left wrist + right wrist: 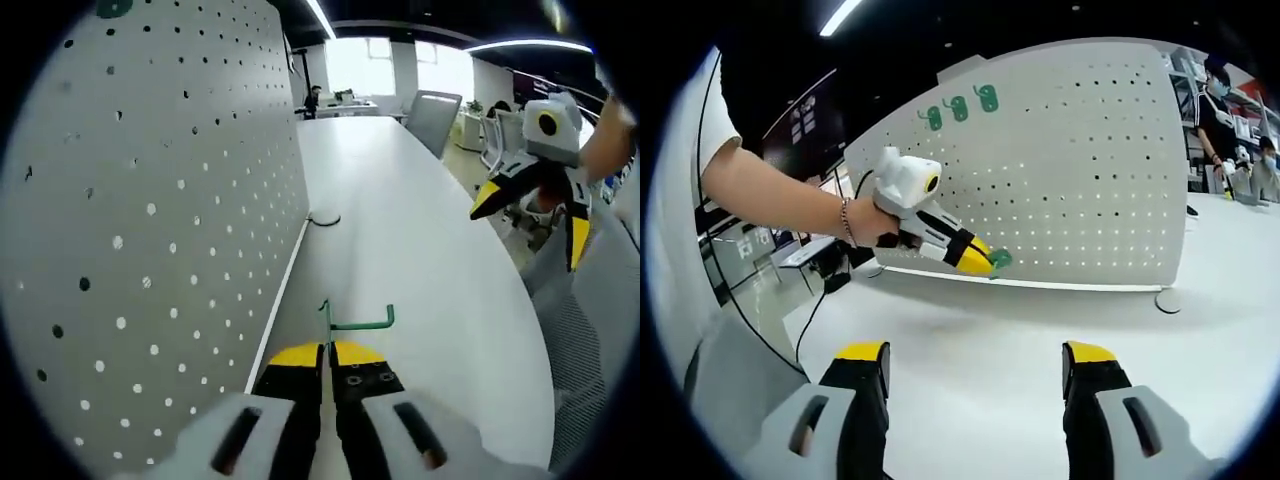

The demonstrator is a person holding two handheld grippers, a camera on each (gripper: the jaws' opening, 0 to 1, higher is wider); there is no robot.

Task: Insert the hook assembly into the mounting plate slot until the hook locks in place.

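In the left gripper view, my left gripper [327,352] is shut on a green hook [358,319], whose bent wire sticks out ahead of the yellow-tipped fingers. The white pegboard [150,220] stands close on the left, a short gap from the hook. In the right gripper view, the left gripper [985,262] holds the green hook [999,259] in front of the lower part of the pegboard [1080,170]. Three green hooks [959,108] hang along the board's top. My right gripper [975,365] is open above the white table [980,350], and it also shows as the right gripper [535,205] in the left gripper view.
The pegboard stands on round feet [1167,300]. A dark cable [325,219] lies by its base. Office chairs [435,120] line the table's far side. A person's arm [780,195] holds the left gripper. People stand in the background [1218,110].
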